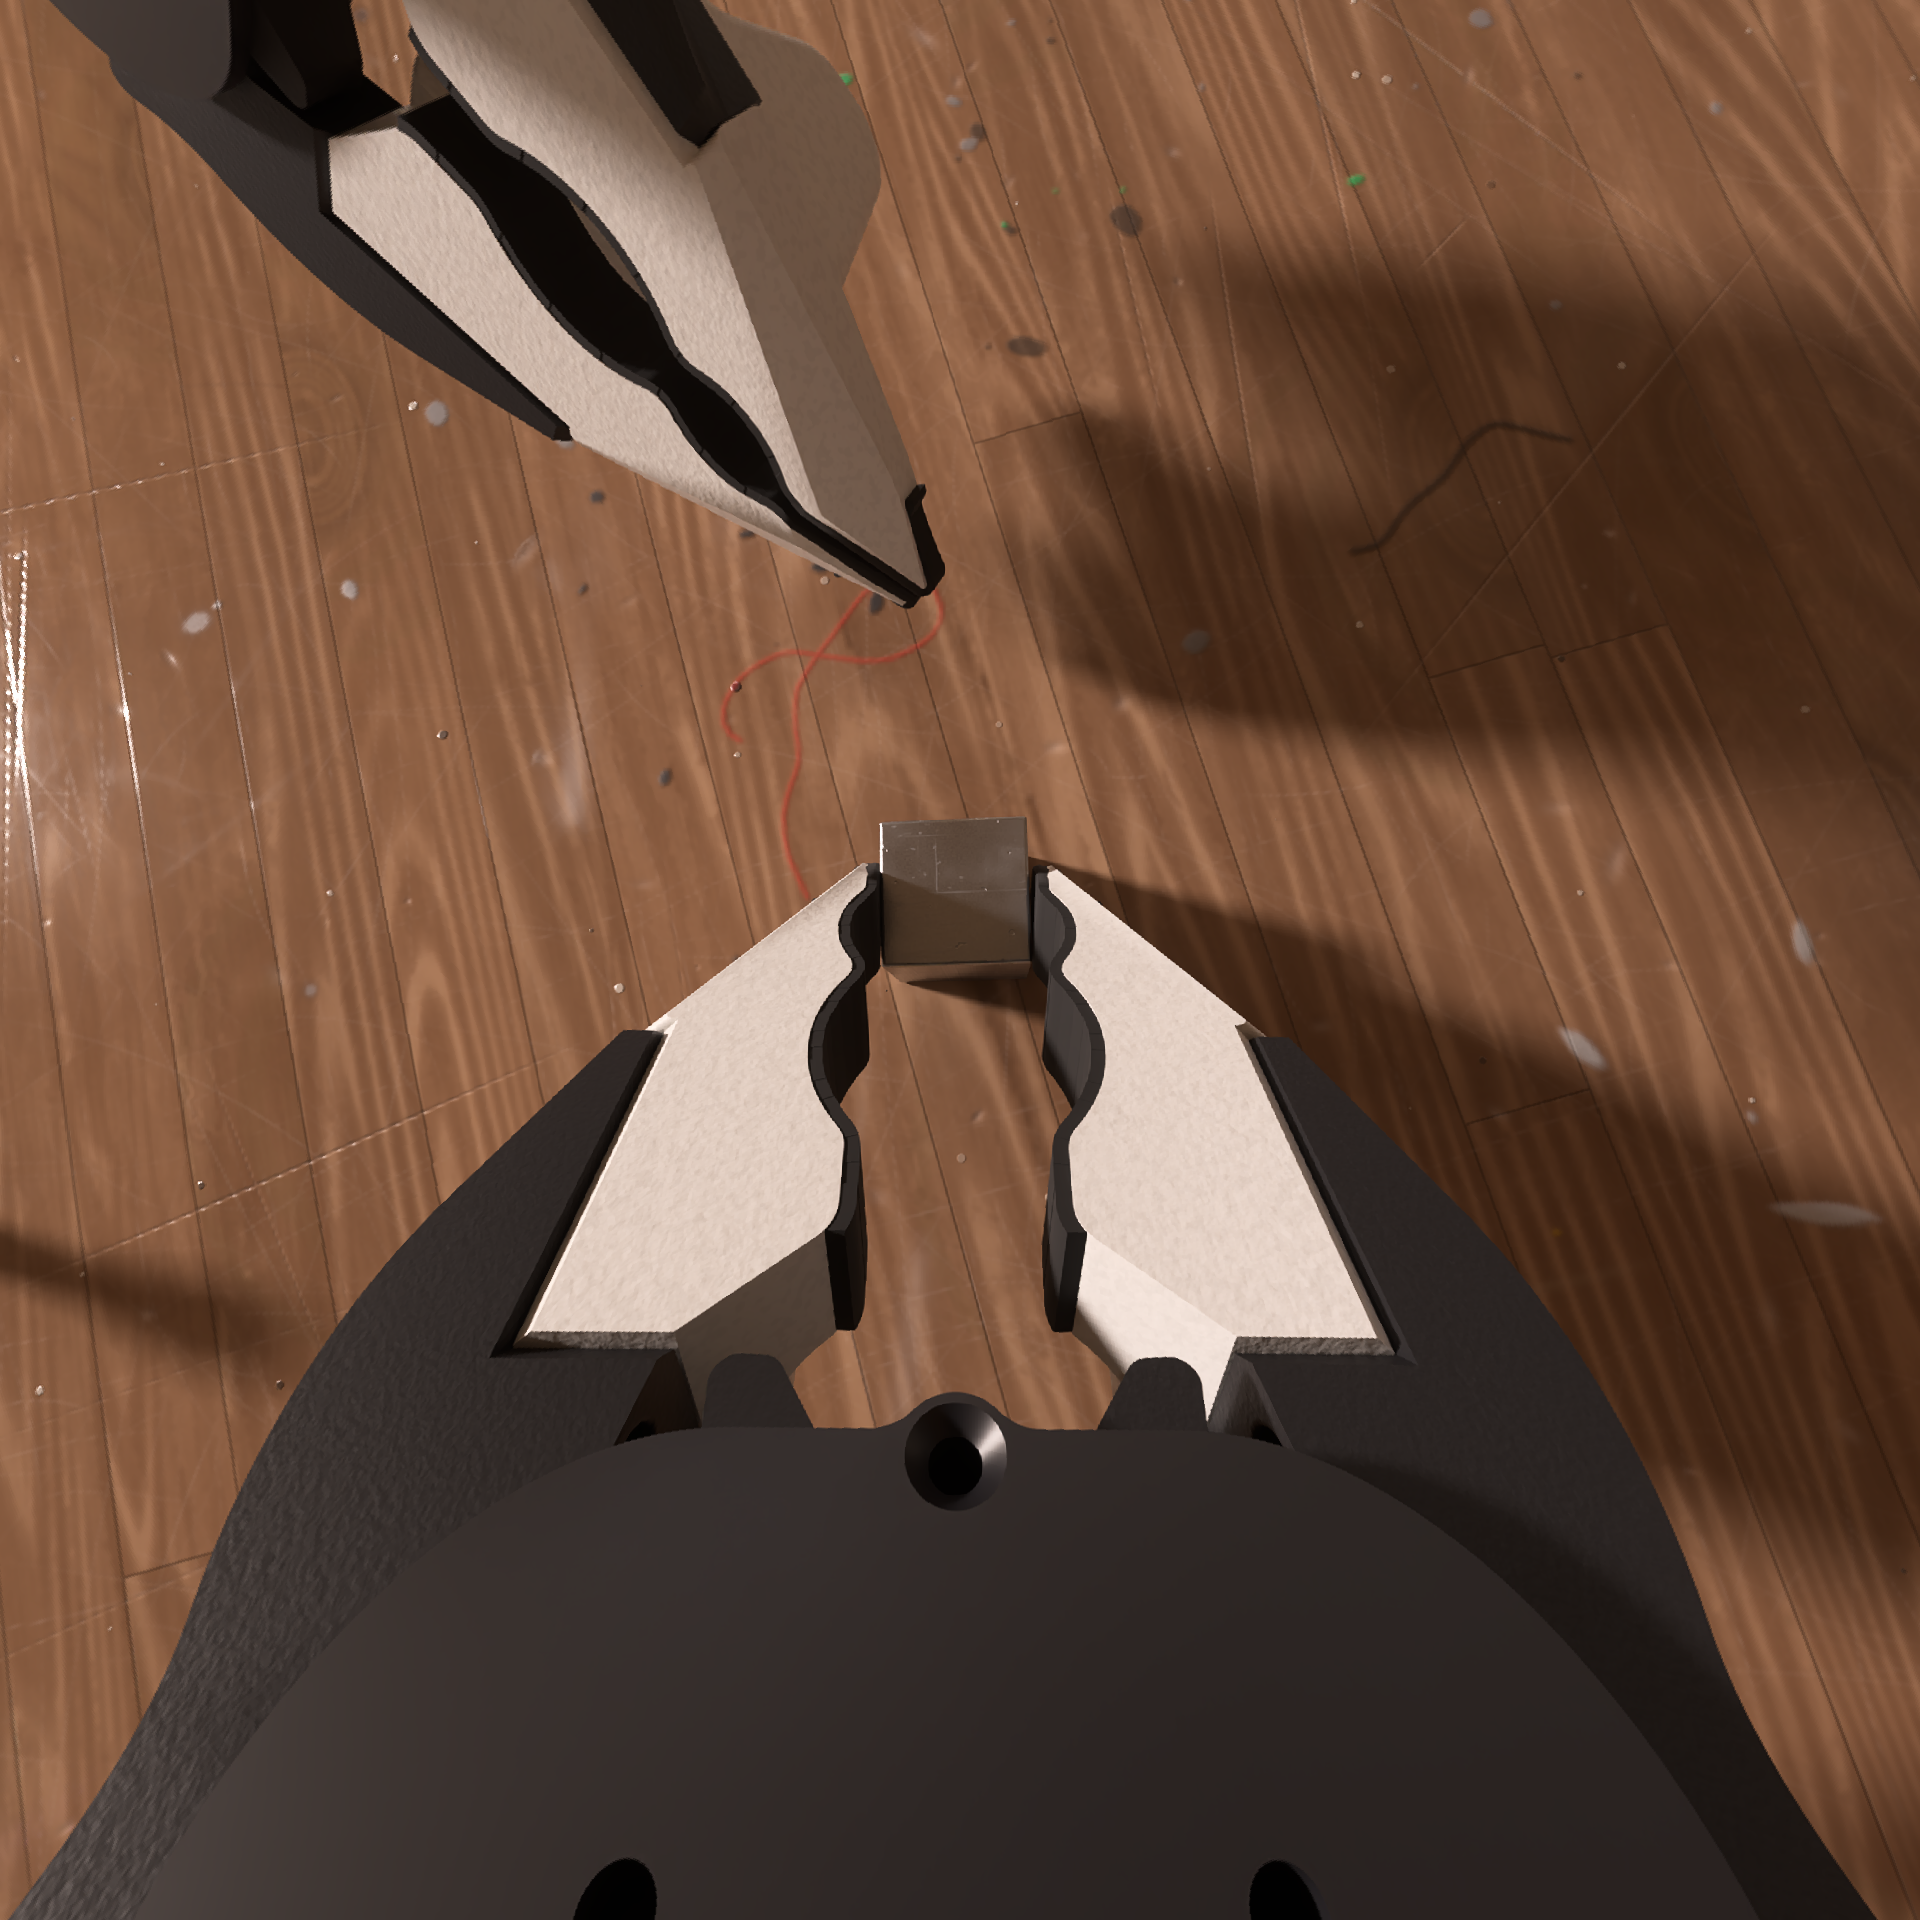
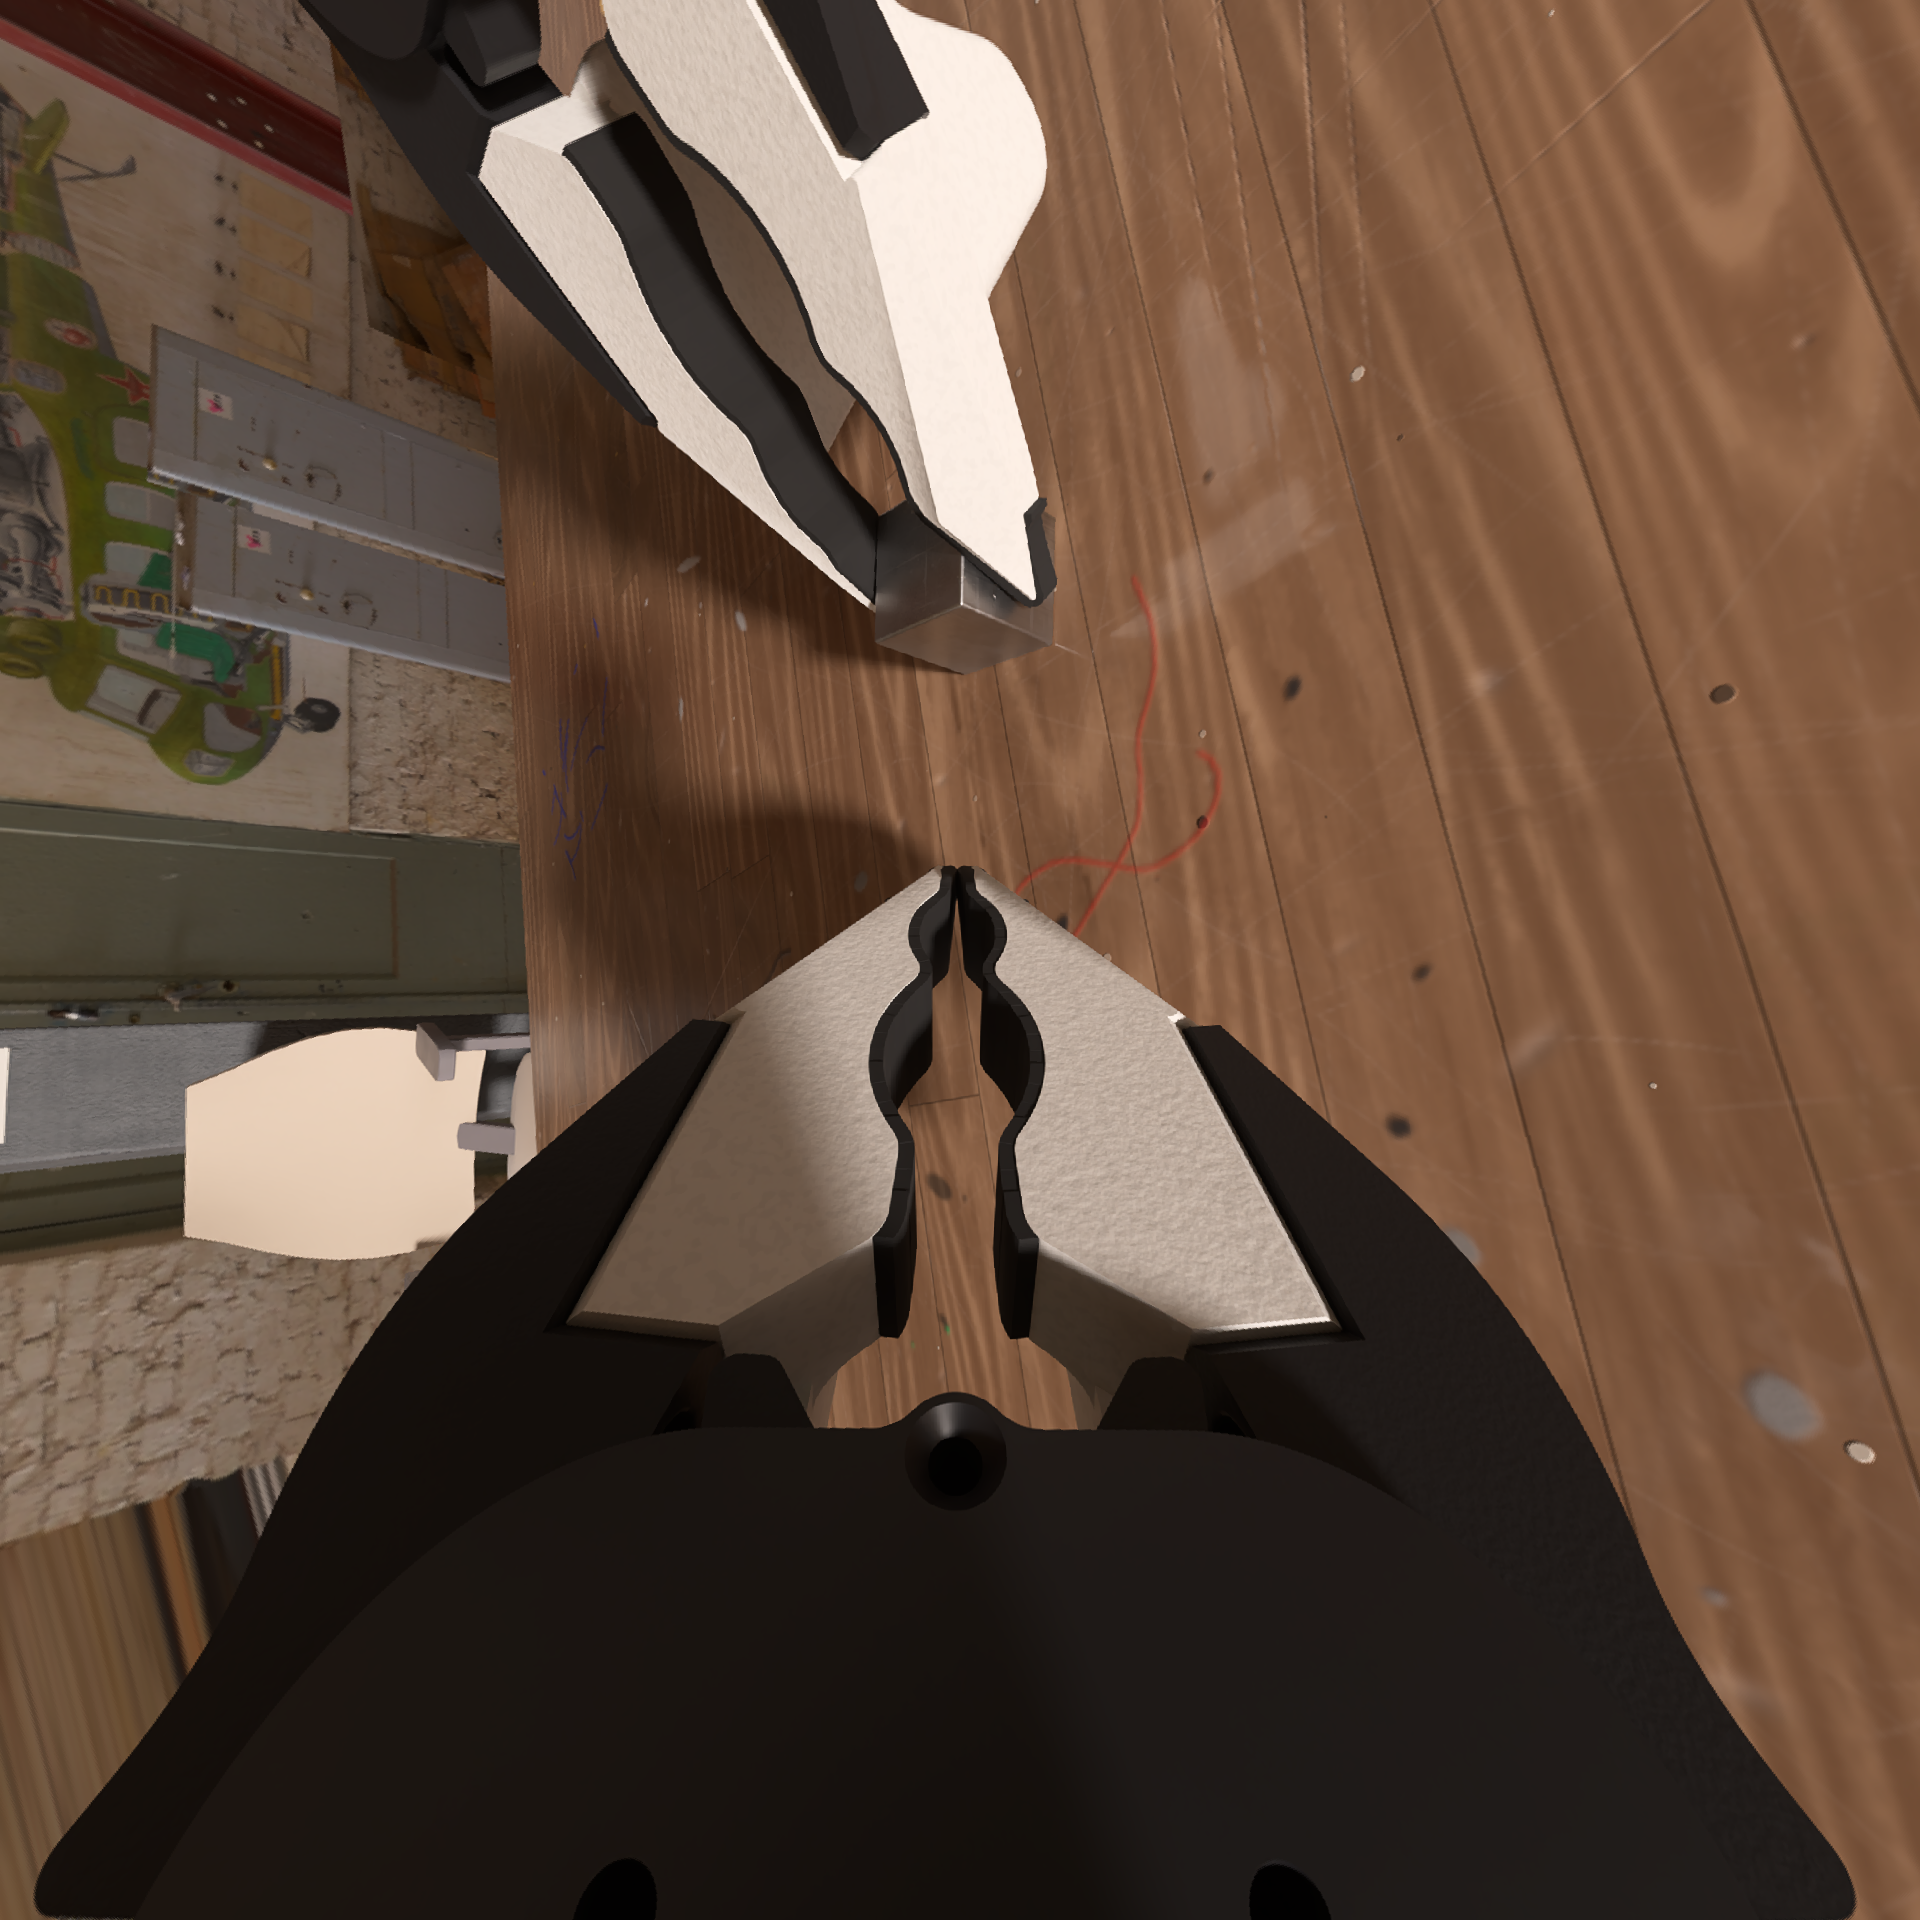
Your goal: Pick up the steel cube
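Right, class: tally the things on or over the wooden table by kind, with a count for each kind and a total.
Grippers: 2, the left gripper closed on the cube and the right gripper shut and empty.
Steel cube: 1.
Red thread: 1, lying loose on the table.
Total: 4.

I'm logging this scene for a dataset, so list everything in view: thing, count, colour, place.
steel cube: one, grey metal, between the left gripper's fingertips, on or just above the table.
red thread: one, red, loose curl on the table between the two grippers.
dark thread: one, dark, on the table off to the far right in the left wrist view.
wooden table: one, brown planks, speckled with small spots.
wall panels: grey, past the table edge in the right wrist view.
left gripper: one, black and cream, closed on the cube.
right gripper: one, black and cream, shut, empty, tips beside the red thread.
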You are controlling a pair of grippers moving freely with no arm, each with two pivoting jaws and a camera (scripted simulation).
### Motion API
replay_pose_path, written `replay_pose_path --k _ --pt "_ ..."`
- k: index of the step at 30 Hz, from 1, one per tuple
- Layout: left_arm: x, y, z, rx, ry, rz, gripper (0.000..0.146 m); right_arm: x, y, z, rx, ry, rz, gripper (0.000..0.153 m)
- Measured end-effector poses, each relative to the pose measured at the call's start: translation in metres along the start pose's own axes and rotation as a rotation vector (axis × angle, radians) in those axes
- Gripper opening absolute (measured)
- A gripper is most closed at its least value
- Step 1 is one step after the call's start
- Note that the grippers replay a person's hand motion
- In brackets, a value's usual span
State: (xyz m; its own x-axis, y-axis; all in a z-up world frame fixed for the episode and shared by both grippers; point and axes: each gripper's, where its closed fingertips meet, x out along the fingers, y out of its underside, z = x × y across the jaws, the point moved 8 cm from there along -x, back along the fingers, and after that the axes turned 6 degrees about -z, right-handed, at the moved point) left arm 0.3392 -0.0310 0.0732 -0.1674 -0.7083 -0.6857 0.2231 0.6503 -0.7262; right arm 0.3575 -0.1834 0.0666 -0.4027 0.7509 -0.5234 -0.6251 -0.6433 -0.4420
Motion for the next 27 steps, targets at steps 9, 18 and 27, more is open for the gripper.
replay_pose_path --k 9,18,27 --pt "0.0001 -0.0001 0.0001 0.002 -0.001 -0.001 0.028 0.0004 -0.0021 0.0004 -0.012 0.015 0.015 0.0" --pt "0.0003 -0.0005 0.0 0.006 -0.003 0.001 0.028 0.0002 -0.0037 0.0008 -0.021 0.026 0.042 0.0" --pt "0.0006 -0.0007 0.0001 0.007 -0.003 0.0 0.028 0.0005 -0.0054 0.0032 -0.032 0.055 0.071 0.0"
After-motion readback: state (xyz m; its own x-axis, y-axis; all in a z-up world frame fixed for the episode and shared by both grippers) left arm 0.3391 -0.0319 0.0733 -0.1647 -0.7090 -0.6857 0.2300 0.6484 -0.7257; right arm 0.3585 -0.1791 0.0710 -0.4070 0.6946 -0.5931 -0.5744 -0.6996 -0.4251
